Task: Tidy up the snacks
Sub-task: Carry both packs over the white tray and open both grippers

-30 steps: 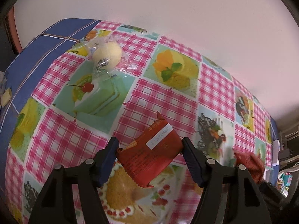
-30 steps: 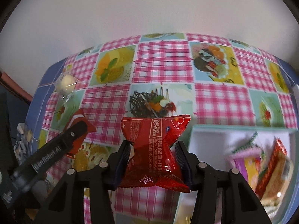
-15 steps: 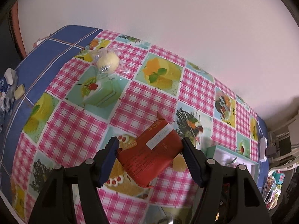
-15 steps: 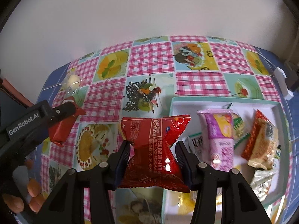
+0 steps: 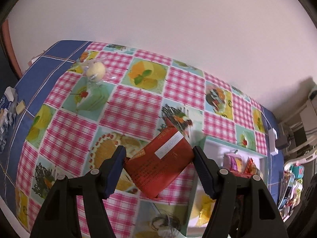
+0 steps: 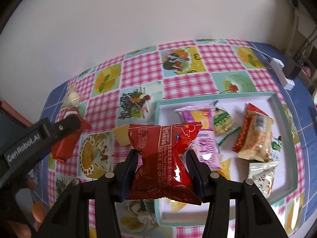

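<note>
The left gripper (image 5: 158, 156) pinches a flat orange-red foil snack packet (image 5: 160, 164) between its blue-padded fingers (image 5: 116, 166), held tilted above the chequered pink fruit-print tabletop (image 5: 128, 111). The right gripper (image 6: 161, 166) squeezes a glossy red pillow-shaped snack bag (image 6: 164, 158) at its waist, pads pressing both sides, over the near-left corner of a white tray with a teal rim (image 6: 285, 123) that holds other wrapped snacks. A pale round bun in clear wrap (image 5: 96, 70) lies far back on the tabletop.

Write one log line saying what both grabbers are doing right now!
left gripper: shut on orange-red packet | right gripper: shut on red snack bag | tray: holds several snacks
</note>
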A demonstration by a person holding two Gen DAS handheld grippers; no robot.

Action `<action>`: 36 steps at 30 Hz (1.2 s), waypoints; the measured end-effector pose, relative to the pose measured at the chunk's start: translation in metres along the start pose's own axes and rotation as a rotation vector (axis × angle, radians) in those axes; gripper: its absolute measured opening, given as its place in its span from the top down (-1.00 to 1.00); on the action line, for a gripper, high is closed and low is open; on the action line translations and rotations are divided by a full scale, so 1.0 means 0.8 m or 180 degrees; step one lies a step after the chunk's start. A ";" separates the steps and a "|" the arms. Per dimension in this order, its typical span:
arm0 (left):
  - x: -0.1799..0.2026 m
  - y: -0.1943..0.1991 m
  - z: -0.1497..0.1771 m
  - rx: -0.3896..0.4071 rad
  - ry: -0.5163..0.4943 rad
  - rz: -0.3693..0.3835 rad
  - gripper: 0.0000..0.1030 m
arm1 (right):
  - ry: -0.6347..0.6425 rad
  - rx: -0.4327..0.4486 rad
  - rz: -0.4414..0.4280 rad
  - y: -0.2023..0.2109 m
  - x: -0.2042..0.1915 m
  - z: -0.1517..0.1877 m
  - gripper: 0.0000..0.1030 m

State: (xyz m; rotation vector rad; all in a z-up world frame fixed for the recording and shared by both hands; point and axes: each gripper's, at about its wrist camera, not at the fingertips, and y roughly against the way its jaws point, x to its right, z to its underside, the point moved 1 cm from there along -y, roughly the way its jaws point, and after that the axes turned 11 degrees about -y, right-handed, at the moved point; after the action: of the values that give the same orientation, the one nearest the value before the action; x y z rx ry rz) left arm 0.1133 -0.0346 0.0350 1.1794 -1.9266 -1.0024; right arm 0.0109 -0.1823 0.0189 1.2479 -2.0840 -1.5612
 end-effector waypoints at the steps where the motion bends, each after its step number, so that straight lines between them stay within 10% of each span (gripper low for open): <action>1: 0.005 -0.001 0.002 -0.0012 -0.0020 0.0006 -0.36 | -0.0016 0.0011 0.0012 0.003 0.005 0.000 -0.03; 36: 0.176 -0.093 0.083 -0.0569 -0.1039 0.0431 -0.36 | -0.1402 0.0056 0.0649 -0.001 0.267 -0.043 -0.06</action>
State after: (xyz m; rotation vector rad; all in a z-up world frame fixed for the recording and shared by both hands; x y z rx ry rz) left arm 0.0360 -0.1679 -0.0422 0.8116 -2.0804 -1.3262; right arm -0.0945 -0.3650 -0.0281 0.7085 -2.3944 -1.8489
